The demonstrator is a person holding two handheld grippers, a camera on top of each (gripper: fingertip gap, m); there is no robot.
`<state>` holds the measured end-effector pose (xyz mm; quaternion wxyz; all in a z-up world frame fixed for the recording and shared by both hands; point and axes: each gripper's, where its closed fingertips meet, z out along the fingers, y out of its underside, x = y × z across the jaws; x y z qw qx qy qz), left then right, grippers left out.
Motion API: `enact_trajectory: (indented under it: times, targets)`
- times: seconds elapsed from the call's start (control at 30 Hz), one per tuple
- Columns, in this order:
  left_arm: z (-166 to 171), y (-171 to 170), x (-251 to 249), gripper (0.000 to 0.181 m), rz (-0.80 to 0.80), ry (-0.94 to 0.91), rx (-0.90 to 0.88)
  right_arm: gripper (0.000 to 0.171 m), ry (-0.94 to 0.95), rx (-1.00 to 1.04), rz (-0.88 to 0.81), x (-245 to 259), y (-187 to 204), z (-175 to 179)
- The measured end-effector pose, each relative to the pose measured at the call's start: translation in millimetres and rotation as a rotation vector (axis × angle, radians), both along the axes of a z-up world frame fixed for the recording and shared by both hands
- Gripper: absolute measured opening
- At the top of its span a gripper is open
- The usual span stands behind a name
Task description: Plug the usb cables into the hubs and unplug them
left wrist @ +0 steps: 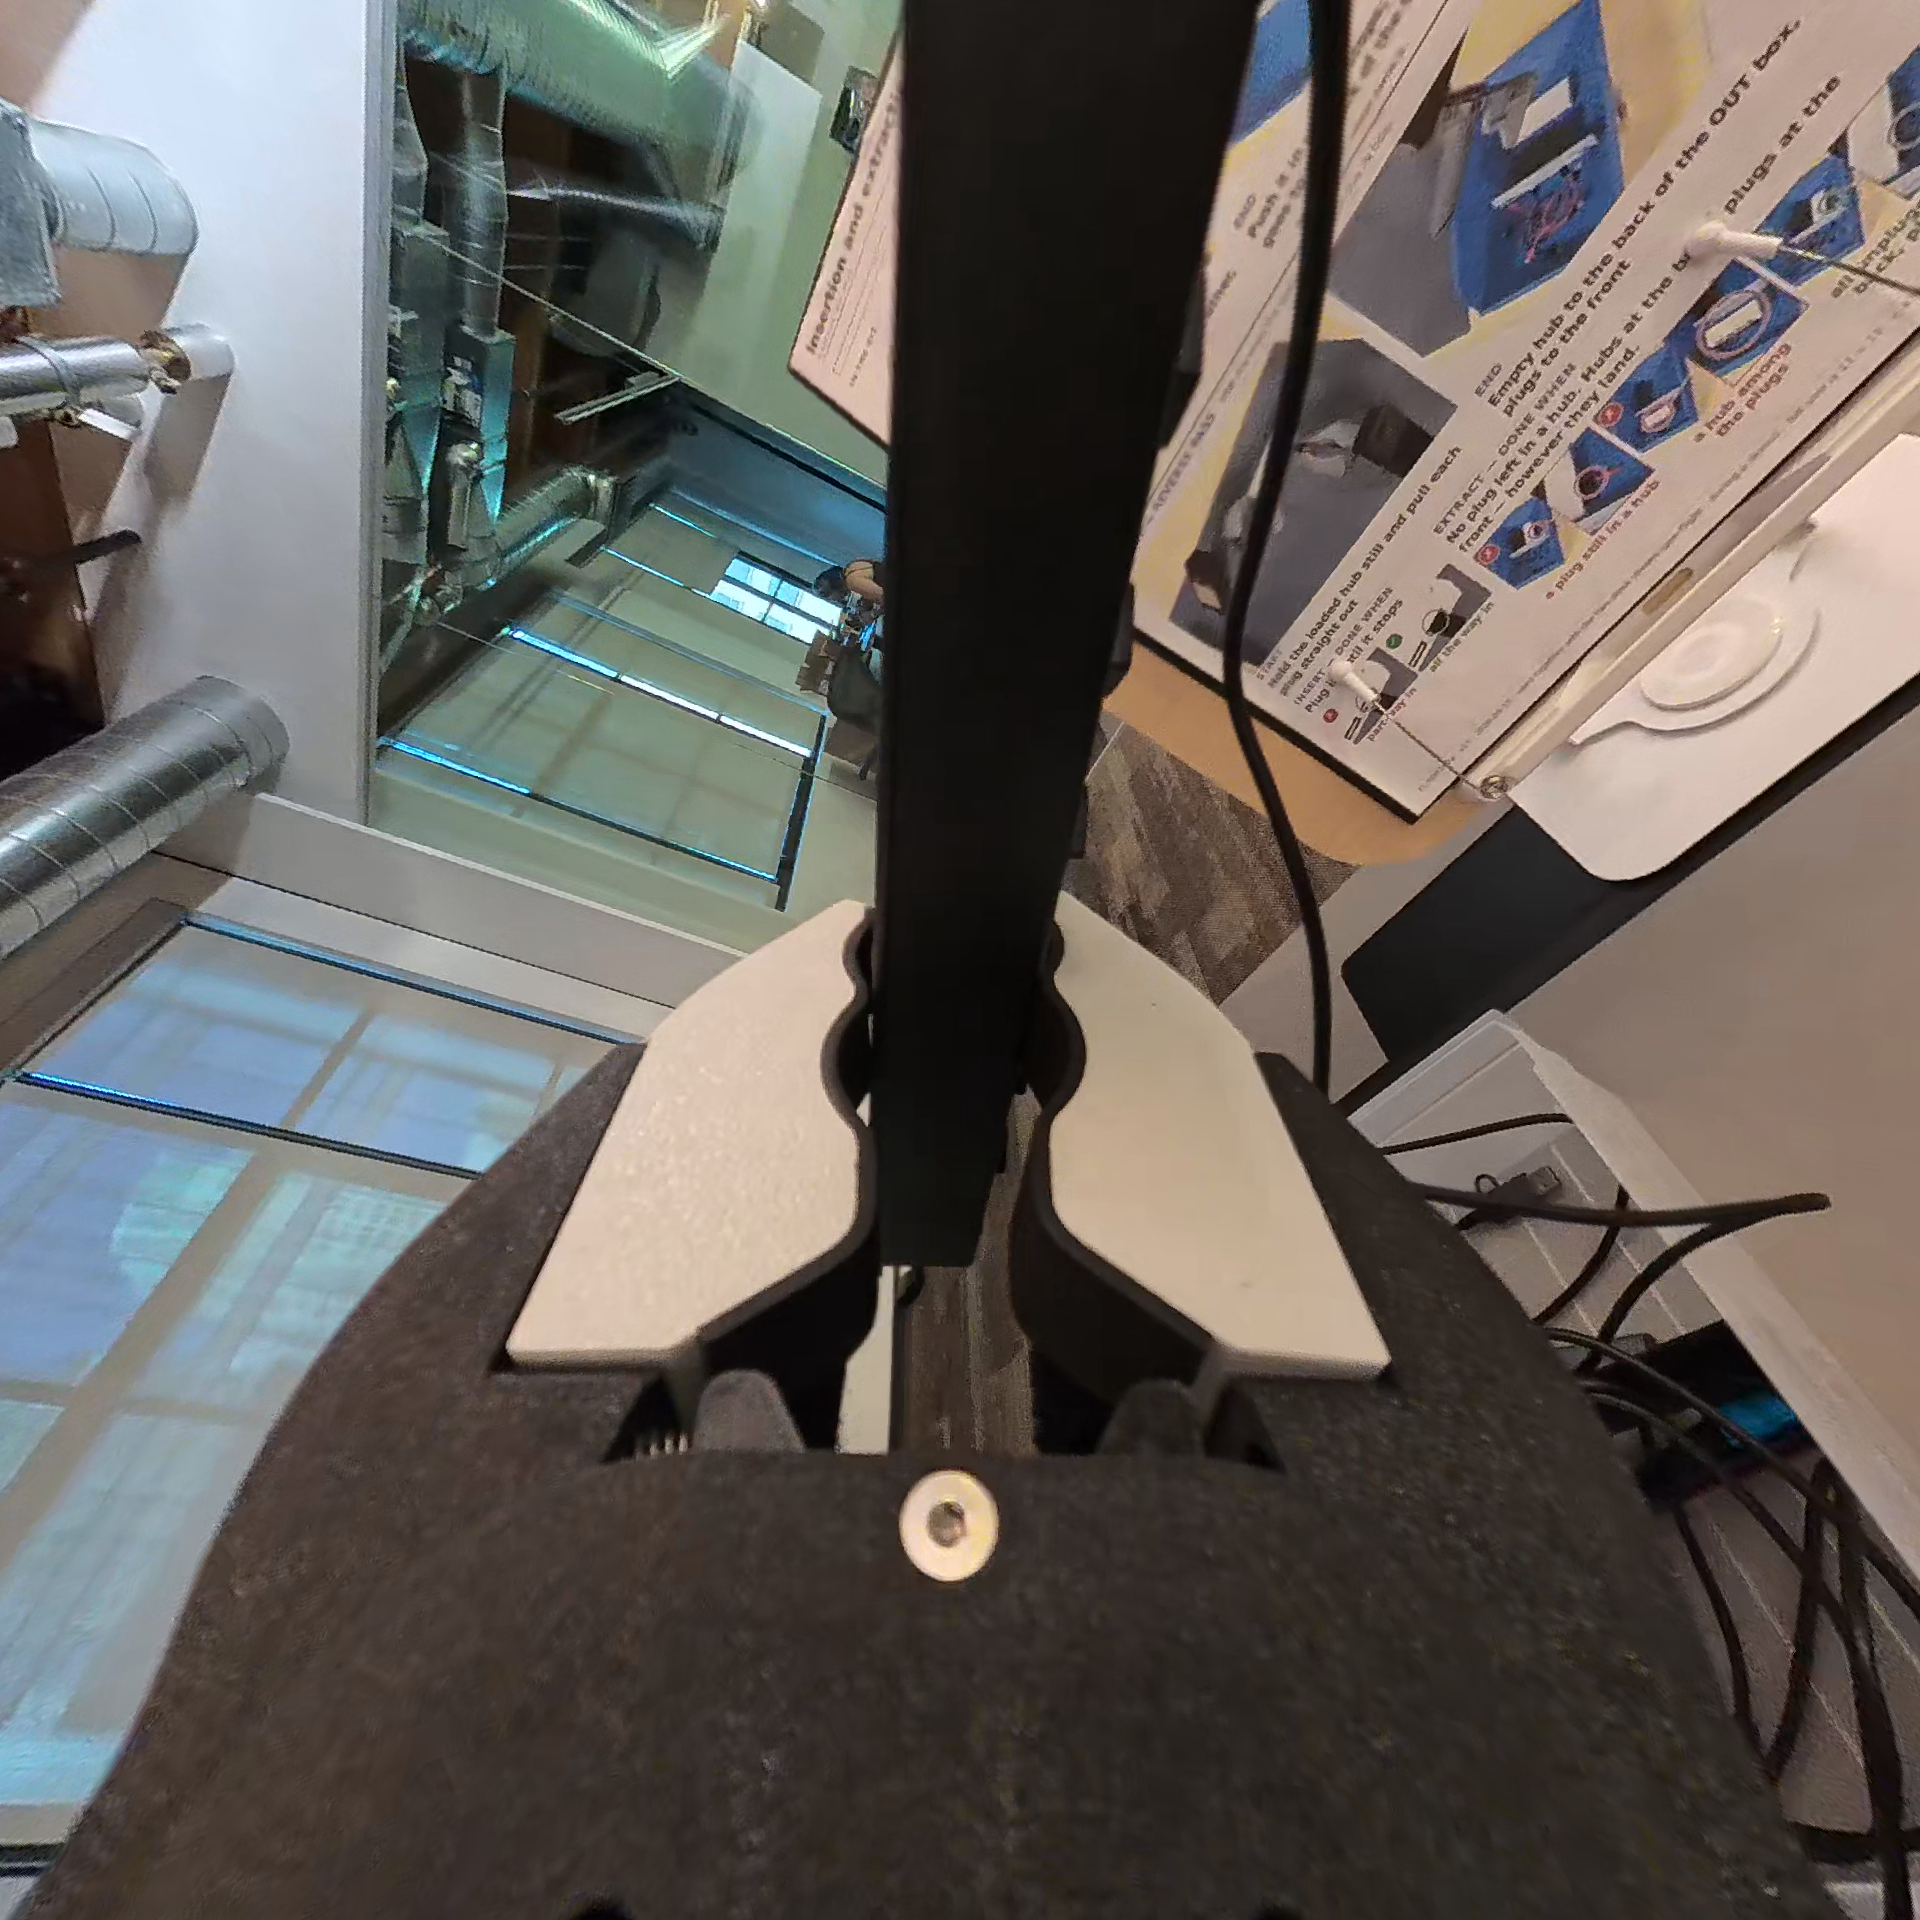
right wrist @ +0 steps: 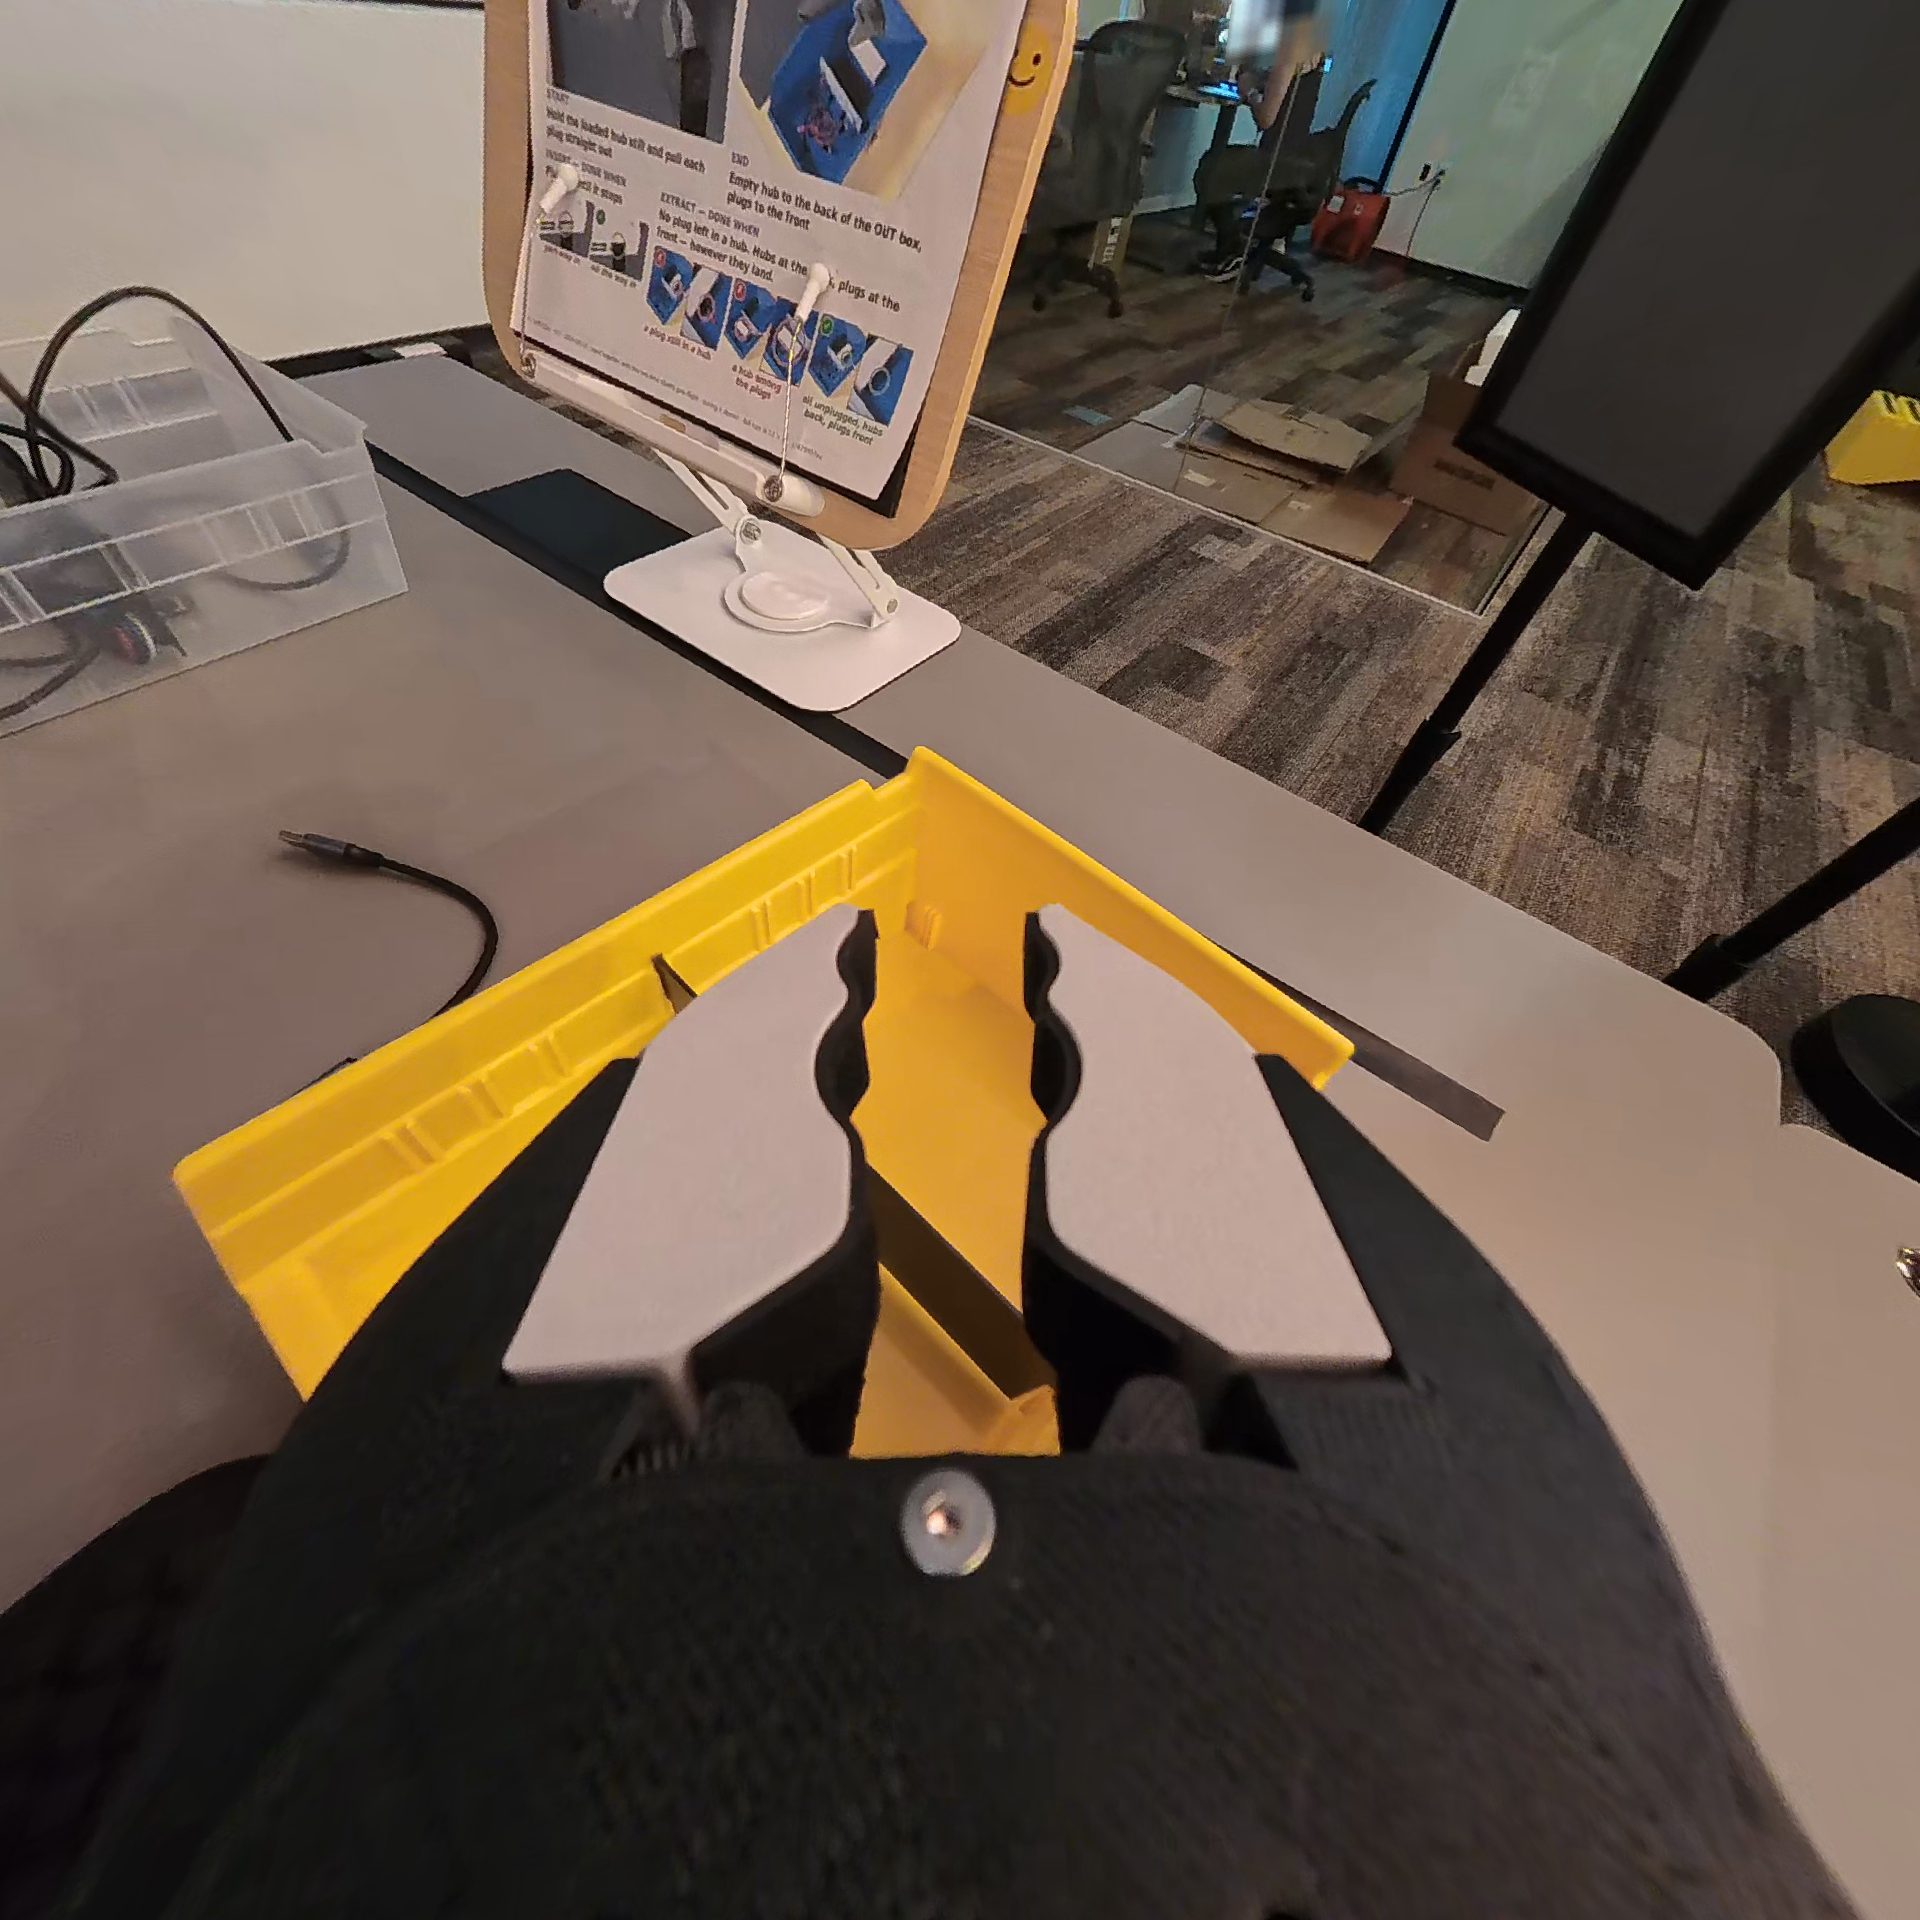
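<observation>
Left wrist view first: the left gripper [left wrist: 961, 1049] has its fingers clamped on a long black hub [left wrist: 1039, 520], held tilted up off the desk [left wrist: 1714, 1039], with a thin cable [left wrist: 1273, 623] hanging just beside it. Rigid and slick by the look of it, so a grip low on its flat sides seems best. Right wrist view now: the right gripper [right wrist: 951, 1023] hovers over a yellow bin [right wrist: 623, 1029], fingers apart, holding nothing. A loose usb cable [right wrist: 416, 883] lies on the desk beside the bin, light and floppy; take it by the stiff plug.
</observation>
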<state>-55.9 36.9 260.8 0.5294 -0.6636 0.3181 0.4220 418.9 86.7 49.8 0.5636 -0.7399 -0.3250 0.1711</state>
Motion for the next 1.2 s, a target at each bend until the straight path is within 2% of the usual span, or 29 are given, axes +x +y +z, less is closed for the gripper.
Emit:
enact_trajectory:
  times: [0.43,0.7,0.9,1.07,1.2]
  targets:
    - [4.7,1.8,22.6,0.025,0.015,0.023,0.020,0.028,-0.049,-0.001,-0.057,7.8,3.9,-2.2]
    - [25.0,0.1,53.8,0.025,-0.014,0.033,0.058,0.031,-0.121,0.009,-0.128,-4.9,10.9,5.0]
    - [35.2,1.8,80.4,0.026,-0.039,0.036,0.068,0.034,-0.149,0.087,-0.304,-17.6,13.2,37.5]
    - [39.8,6.0,103.8,0.025,-0.062,0.019,0.061,0.034,-0.085,0.213,-0.452,-41.6,-4.9,81.4]
    - [40.7,10.4,126.9,0.026,-0.082,0.013,0.070,0.034,-0.079,0.324,-0.446,-72.3,-26.6,105.2]
